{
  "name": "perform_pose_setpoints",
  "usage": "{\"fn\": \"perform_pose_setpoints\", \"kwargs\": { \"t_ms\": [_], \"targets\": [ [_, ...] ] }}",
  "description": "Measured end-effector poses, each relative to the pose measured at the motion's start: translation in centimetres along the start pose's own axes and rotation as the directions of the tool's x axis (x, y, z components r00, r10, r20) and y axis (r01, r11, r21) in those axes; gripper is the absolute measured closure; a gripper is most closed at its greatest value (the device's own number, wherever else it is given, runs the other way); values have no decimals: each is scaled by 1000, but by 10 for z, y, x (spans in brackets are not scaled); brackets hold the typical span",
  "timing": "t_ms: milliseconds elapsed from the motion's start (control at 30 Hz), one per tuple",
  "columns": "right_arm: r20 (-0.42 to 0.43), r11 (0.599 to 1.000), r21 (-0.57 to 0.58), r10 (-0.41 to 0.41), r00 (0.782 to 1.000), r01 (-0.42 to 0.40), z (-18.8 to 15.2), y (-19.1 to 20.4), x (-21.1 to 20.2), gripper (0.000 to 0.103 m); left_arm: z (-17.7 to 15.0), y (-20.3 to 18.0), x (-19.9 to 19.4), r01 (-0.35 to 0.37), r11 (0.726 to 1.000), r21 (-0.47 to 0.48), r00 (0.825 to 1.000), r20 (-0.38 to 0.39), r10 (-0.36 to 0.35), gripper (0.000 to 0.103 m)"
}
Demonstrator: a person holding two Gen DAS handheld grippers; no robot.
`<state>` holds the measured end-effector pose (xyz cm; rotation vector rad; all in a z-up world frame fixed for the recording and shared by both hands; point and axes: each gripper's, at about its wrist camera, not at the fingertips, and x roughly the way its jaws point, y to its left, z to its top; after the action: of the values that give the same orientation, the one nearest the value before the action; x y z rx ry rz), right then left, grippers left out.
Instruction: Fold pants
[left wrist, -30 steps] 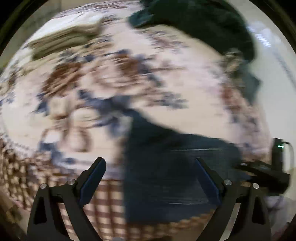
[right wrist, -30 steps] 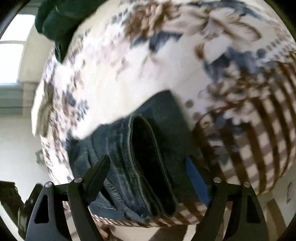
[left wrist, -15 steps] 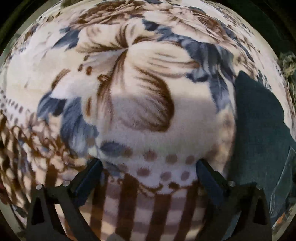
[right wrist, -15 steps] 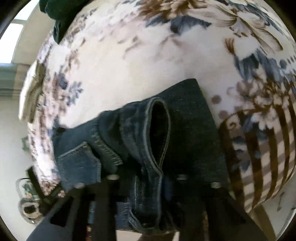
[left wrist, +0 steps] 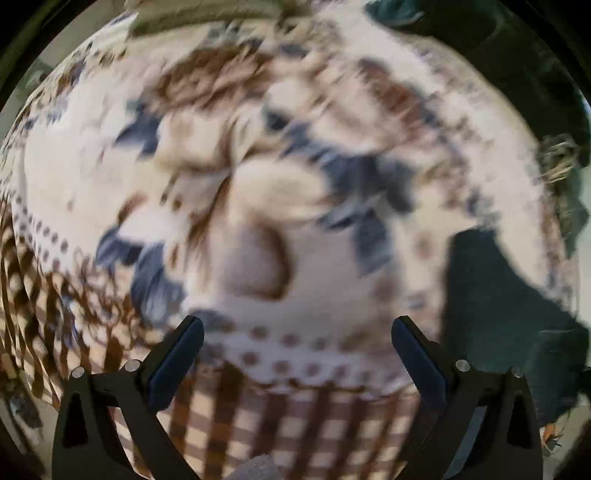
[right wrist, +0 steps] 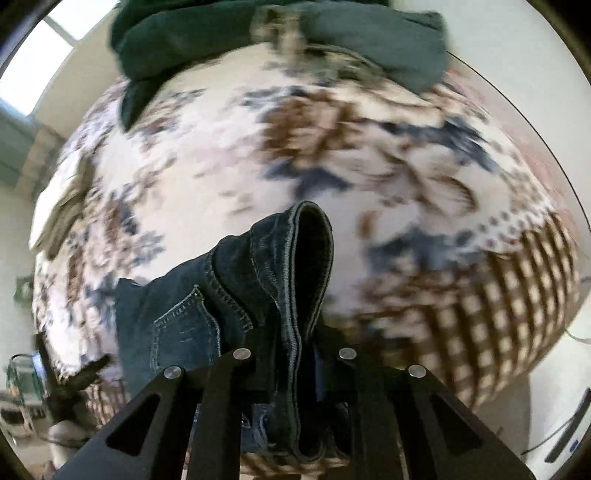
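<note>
The dark blue jeans (right wrist: 229, 295) lie folded on a floral blanket (right wrist: 207, 162). My right gripper (right wrist: 295, 354) is shut on the jeans' folded edge, which stands up in a loop between the fingers; a back pocket shows to its left. In the left wrist view the jeans (left wrist: 495, 306) show as a dark patch at the lower right. My left gripper (left wrist: 297, 343) is open and empty over the bare blanket (left wrist: 258, 206), to the left of the jeans.
A dark green garment (right wrist: 280, 40) lies heaped at the far end of the blanket; it also shows in the left wrist view (left wrist: 480, 33). The blanket's brown checked border (right wrist: 517, 295) hangs over the near edge. A folded beige cloth (left wrist: 207, 14) lies far back.
My right gripper closed on the jeans' folded edge and has lifted it. My left gripper stayed open and swung left off the jeans, then pulled back from the blanket.
</note>
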<state>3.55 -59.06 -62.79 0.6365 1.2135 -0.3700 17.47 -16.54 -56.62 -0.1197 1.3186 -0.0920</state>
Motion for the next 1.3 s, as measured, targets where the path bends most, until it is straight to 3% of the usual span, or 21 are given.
{"fn": "perform_pose_setpoints", "kwargs": {
  "t_ms": [100,267,367,433,567,700,767,800,900,1000,1067,1233,1267,1300],
  "targets": [
    [-55,999,47,22,998,-19,-1,-24,16,91,11,-26,-13,65,998,23,998,16,-66,0],
    [-83,1000,-3,-14,996,14,-6,-29,33,88,43,-76,6,151,987,56,988,-54,-148,0],
    [-118,1000,29,11,993,-8,-5,-35,30,72,44,-96,12,151,983,105,986,-85,-142,0],
    [-126,991,124,70,990,-54,-10,-50,22,56,44,-109,13,152,979,133,986,-90,-141,0],
    [-144,924,340,233,962,-173,-29,-87,27,41,34,-117,21,157,977,148,983,-122,-139,0],
    [-178,793,546,426,887,-271,-54,-112,73,36,26,-115,30,145,981,130,981,-151,-125,0],
    [-120,775,571,406,906,-271,-56,-115,77,46,23,-114,32,138,982,125,980,-162,-117,0],
    [-99,780,558,401,911,-283,-55,-112,74,69,22,-113,31,132,983,128,981,-160,-111,0],
    [-76,853,458,320,944,-252,-49,-91,45,85,22,-114,30,124,982,142,982,-157,-101,0],
    [-51,844,448,354,934,-295,-51,-91,17,86,26,-115,34,133,983,126,979,-170,-111,0],
    [-82,850,448,347,934,-277,-55,-99,14,87,29,-118,39,142,983,112,977,-173,-121,0],
    [-157,832,501,359,920,-240,-61,-112,48,86,40,-120,61,164,985,60,972,-183,-150,1],
    [-164,843,486,347,923,-231,-60,-108,50,86,43,-118,65,188,981,43,967,-180,-177,7],
    [-165,849,478,340,926,-226,-59,-106,51,85,45,-116,68,209,977,32,963,-182,-200,23]
  ]
}}
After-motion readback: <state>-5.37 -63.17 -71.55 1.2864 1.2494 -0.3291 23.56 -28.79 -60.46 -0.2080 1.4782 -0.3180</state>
